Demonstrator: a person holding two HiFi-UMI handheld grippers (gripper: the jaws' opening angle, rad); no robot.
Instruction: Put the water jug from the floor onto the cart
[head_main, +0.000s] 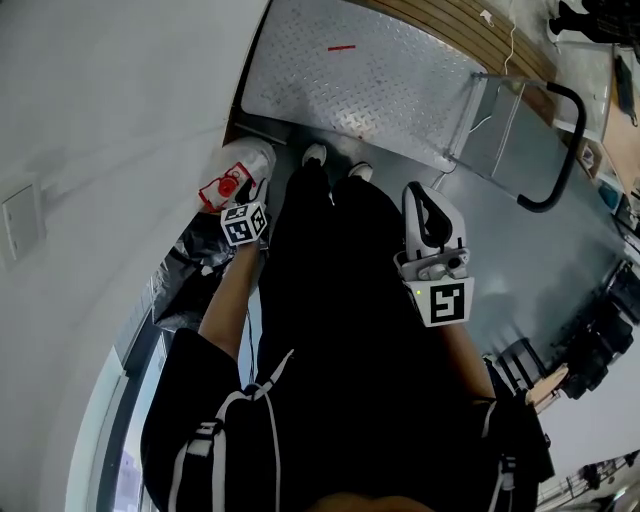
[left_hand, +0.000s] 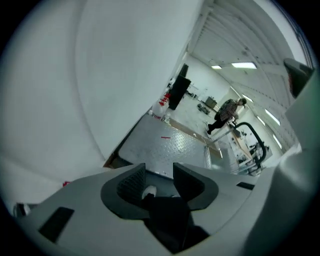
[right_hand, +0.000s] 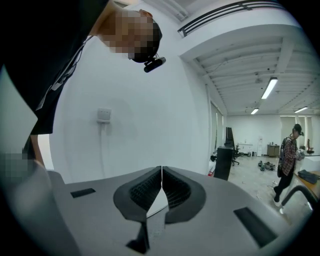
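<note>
The water jug (head_main: 243, 165), pale with a red cap, stands on the floor by the white wall, just left of the person's shoes. My left gripper (head_main: 240, 205) hangs right over it, marker cube uppermost; whether it touches the jug I cannot tell. In the left gripper view the left gripper (left_hand: 159, 172) is open, with only a shoe and dark trousers showing between the jaws. The cart's checker-plate deck (head_main: 350, 80) lies ahead, its black handle (head_main: 560, 150) to the right. My right gripper (head_main: 422, 200) is held over the person's legs; it (right_hand: 161, 172) is shut and empty.
The white wall (head_main: 110, 130) with a switch plate (head_main: 20, 222) closes off the left side. Dark clutter (head_main: 600, 340) sits at the right edge of the floor. Another person (left_hand: 226, 114) walks beyond the cart. A wooden strip (head_main: 470, 35) runs behind the deck.
</note>
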